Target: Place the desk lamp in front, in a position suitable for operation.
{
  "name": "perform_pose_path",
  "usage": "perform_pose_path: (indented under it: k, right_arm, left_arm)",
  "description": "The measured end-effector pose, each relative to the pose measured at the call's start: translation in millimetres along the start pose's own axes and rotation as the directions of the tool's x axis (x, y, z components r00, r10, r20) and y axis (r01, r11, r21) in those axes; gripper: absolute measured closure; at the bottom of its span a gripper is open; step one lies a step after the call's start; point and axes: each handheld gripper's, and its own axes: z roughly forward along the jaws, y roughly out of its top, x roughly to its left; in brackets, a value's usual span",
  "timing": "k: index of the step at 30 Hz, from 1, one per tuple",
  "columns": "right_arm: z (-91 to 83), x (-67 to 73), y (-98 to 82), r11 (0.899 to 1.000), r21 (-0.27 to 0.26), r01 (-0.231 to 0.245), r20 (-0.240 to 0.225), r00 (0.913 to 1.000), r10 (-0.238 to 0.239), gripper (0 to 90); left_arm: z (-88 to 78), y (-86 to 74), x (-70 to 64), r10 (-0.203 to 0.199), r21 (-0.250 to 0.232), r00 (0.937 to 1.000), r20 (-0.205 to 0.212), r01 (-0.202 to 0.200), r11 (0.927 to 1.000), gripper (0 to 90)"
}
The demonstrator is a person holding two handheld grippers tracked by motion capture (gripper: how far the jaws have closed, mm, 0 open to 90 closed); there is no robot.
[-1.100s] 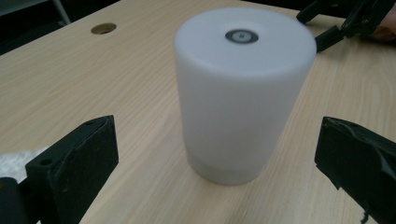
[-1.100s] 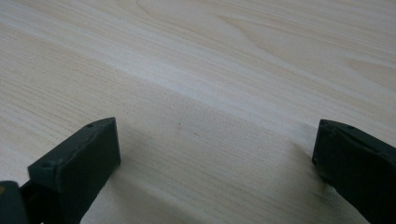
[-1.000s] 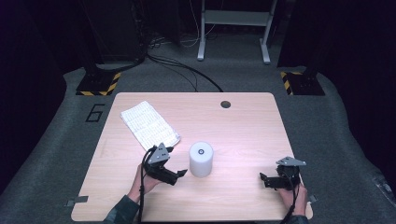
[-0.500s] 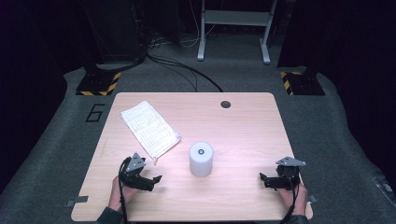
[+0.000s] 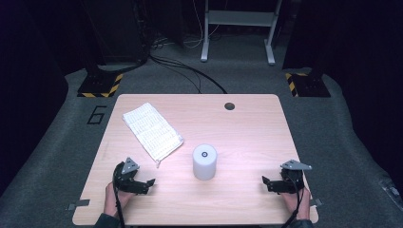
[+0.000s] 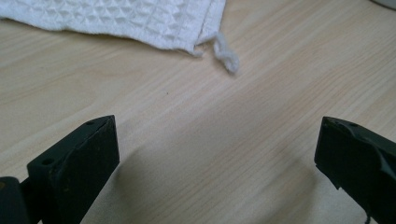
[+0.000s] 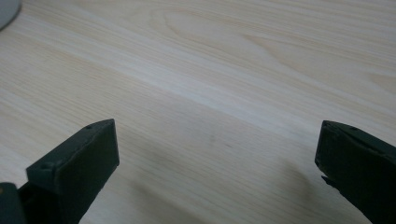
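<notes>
A white cylinder [image 5: 205,162] stands upright near the middle of the wooden table [image 5: 247,128]. A folded white waffle cloth [image 5: 152,130] lies to its left and farther back; its near corner with a loose loop [image 6: 224,53] shows at the top of the left gripper view. My left gripper [image 5: 148,184] rests low at the front left, open, with bare wood between its jaws [image 6: 215,154]. My right gripper [image 5: 266,183] sits at the front right, open over bare wood [image 7: 215,149]. Nothing is held by either.
A round dark grommet hole [image 5: 229,106] sits near the table's far edge. Beyond the table are grey carpet, cables [image 5: 185,71], a white stand frame [image 5: 237,28] and yellow-black striped bases [image 5: 100,88]. The cylinder's edge [image 7: 7,11] shows at the right gripper view's top left.
My left gripper has drawn back from beside the cylinder to the front left of the table. The right gripper, cylinder and cloth have stayed put.
</notes>
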Motion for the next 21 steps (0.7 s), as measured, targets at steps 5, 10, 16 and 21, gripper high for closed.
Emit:
perform_pose_path:
  k: [5,10,16,21]
  right_arm:
    - [4.5,20.7,7.0,1.000,-0.015,0.010,-0.049,0.9988,-0.011,0.0]
    - [5.6,34.1,17.8,0.999,-0.033,0.028,-0.101,0.9943,-0.032,0.0]
    - [5.8,55.2,34.4,0.997,-0.061,0.049,-0.169,0.9839,-0.059,0.0]
    - [9.9,77.2,47.7,0.994,-0.065,0.085,-0.218,0.9712,-0.097,0.0]
  left_arm:
    - [0.3,0.3,0.2,0.012,0.026,0.9999,0.003,-0.012,0.9996,0.0]
    - [0.9,0.2,-1.0,0.010,0.020,0.9999,-0.002,-0.010,0.9997,0.0]
    - [1.5,0.4,-1.2,0.011,0.017,0.9999,-0.007,-0.011,0.9998,0.0]
    - [1.4,0.2,-1.5,0.007,0.019,1.0000,-0.003,-0.007,0.9998,0.1]
